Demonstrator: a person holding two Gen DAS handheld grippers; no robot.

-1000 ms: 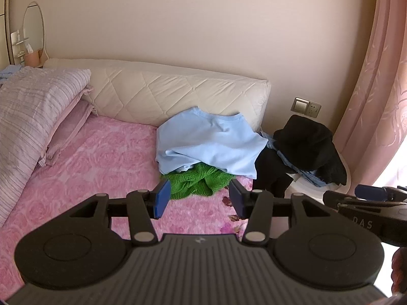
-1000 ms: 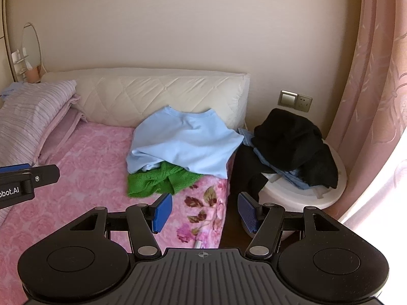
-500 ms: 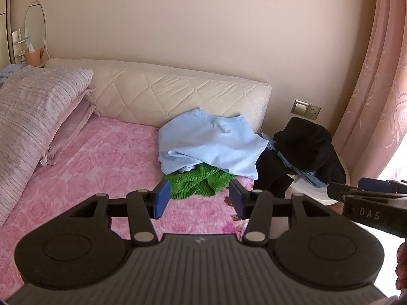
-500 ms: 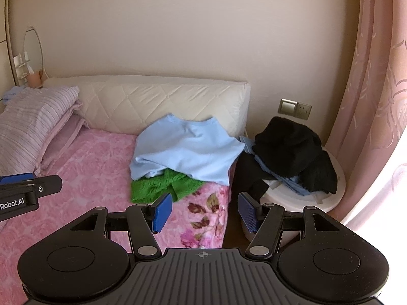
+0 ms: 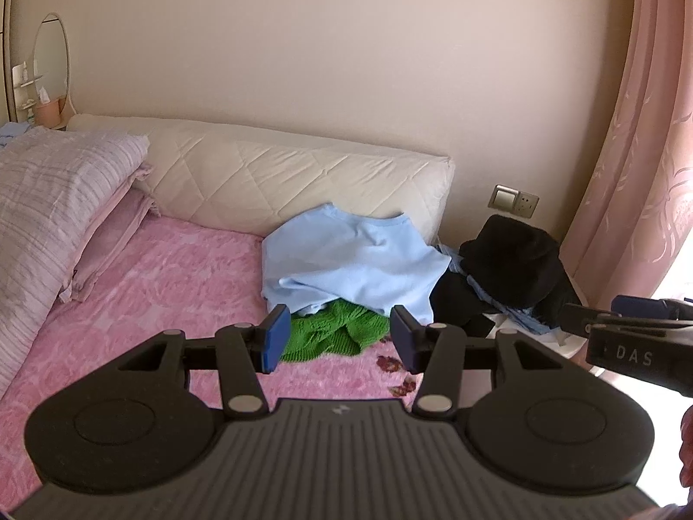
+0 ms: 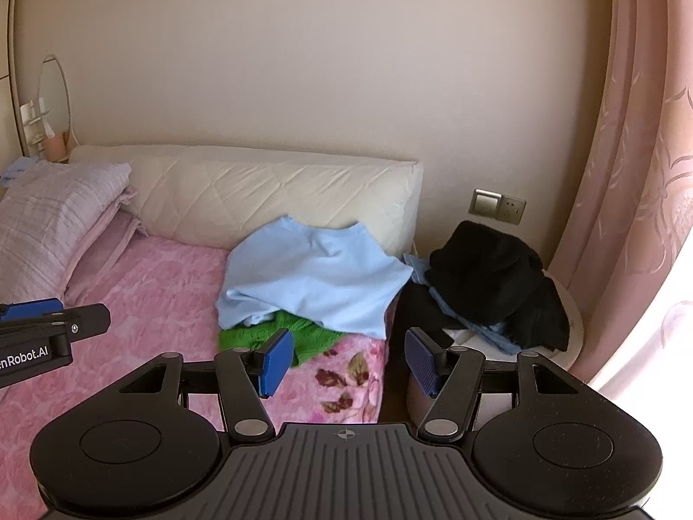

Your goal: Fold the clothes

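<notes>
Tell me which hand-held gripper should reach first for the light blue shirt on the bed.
Left, probably. The left hand-held gripper is open and empty, lined up on the blue shirt and green sweater. The right hand-held gripper, also open, points at the bed edge, with the shirt to its left.

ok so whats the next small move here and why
Probably bring both tools forward to the light blue cotton shirt. It lies crumpled on top of the green knitted garment by the cream quilted headboard, and the left tool and right tool are open, empty and short of it.
</notes>
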